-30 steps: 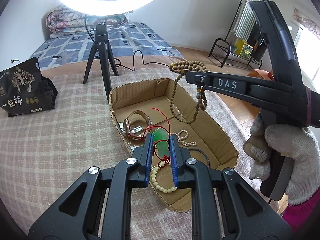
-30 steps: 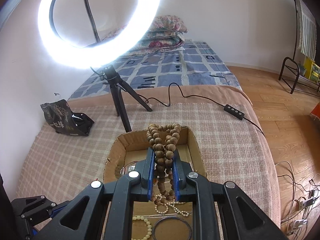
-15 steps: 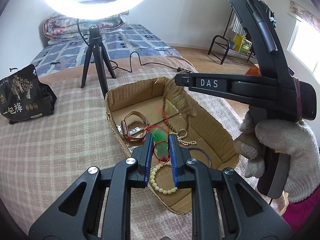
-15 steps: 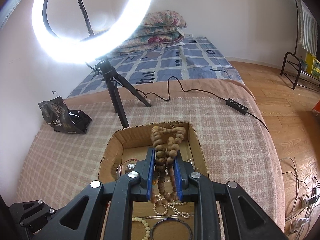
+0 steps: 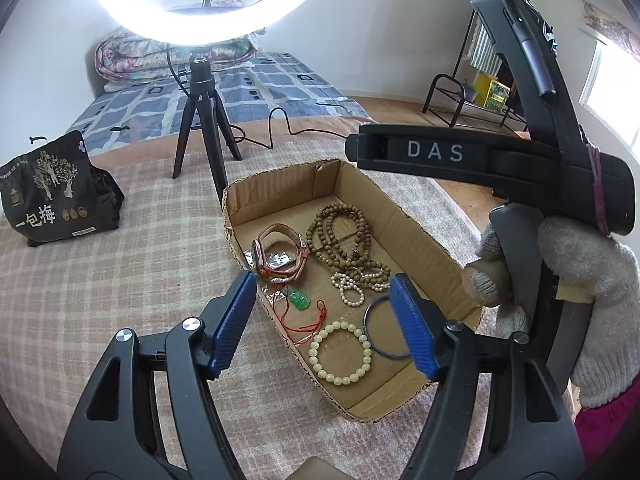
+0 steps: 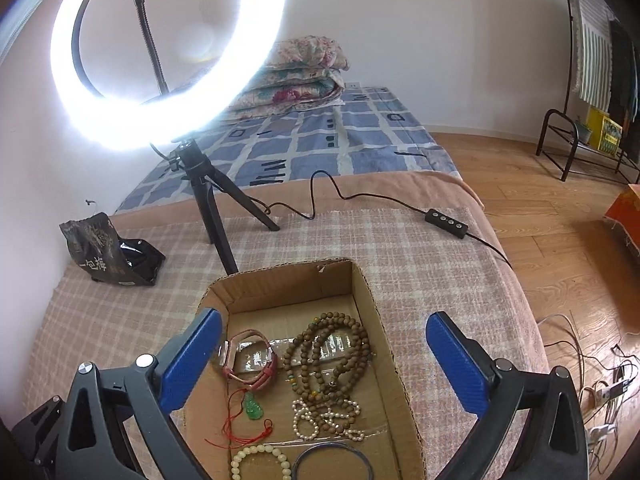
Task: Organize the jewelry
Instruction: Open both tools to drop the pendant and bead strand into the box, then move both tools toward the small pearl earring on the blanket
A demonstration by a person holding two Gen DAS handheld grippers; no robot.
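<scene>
Both grippers have let go since a second ago: the wooden bead strand that hung from the right gripper now lies coiled in the cardboard box, and the green pendant on its red cord, then pinched by the left gripper, rests on the box floor. Each gripper now has its blue pads spread wide with nothing between them.

From the right wrist, the near end of the box is cut off by the frame edge, so the cream bead bracelet and the dark bangle show only in part. In the left wrist view the right gripper appears from the side, held by a gloved hand, and its fingertips are out of sight there. A shiny wrapper under the pink-strapped watch is too crumpled to identify.

The box sits on a bed covered with a pink checked blanket, beyond it a blue patterned sheet and folded quilts against a white wall, and wood flooring to the right. One ring light on a black tripod stands just behind the box, and one dark snack bag lies well off to the left.

Six pieces lie in the box: one watch, one wooden strand, one pearl string, one pendant, one cream bracelet, one bangle.
</scene>
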